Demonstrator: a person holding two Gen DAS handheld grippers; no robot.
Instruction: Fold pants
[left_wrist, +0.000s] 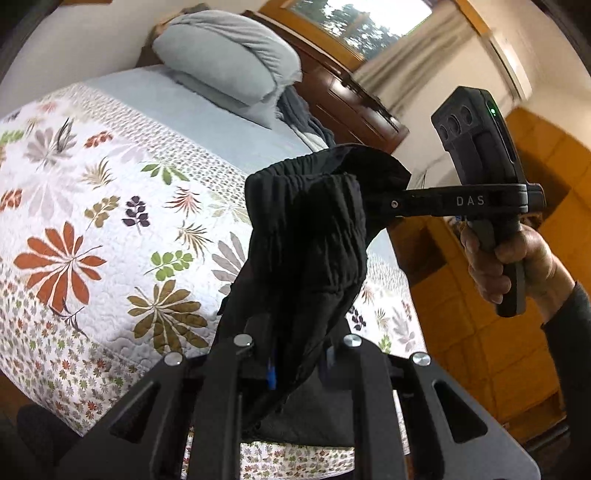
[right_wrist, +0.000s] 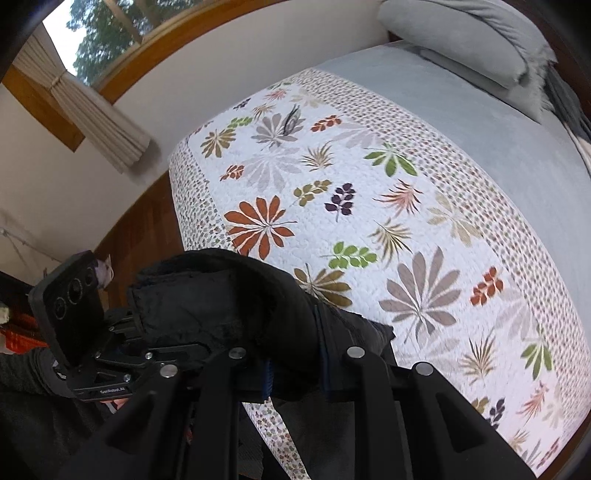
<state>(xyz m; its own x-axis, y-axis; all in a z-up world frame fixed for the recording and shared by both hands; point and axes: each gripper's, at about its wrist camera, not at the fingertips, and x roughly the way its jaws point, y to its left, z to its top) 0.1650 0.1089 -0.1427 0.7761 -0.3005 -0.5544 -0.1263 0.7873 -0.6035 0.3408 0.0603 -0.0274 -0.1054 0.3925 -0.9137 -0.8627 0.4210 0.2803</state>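
Bed (right_wrist: 480, 122) with a flowered quilt (left_wrist: 110, 236) over a pale blue sheet, grey pillows (left_wrist: 229, 62) stacked at the head, a dark blanket beside them, curtain (right_wrist: 99, 114) and wood-framed window beyond — nothing lies on the quilt below the pants. Black pants (left_wrist: 310, 251) hang bunched in the air above the bed, gathered elastic waistband on top, crinkly fabric drooping between the two tools. Left tongs (left_wrist: 273, 373) clenched on the pants near the lens; right tongs (left_wrist: 373, 203) also clamped on the waistband, held by a hand (left_wrist: 509, 258).
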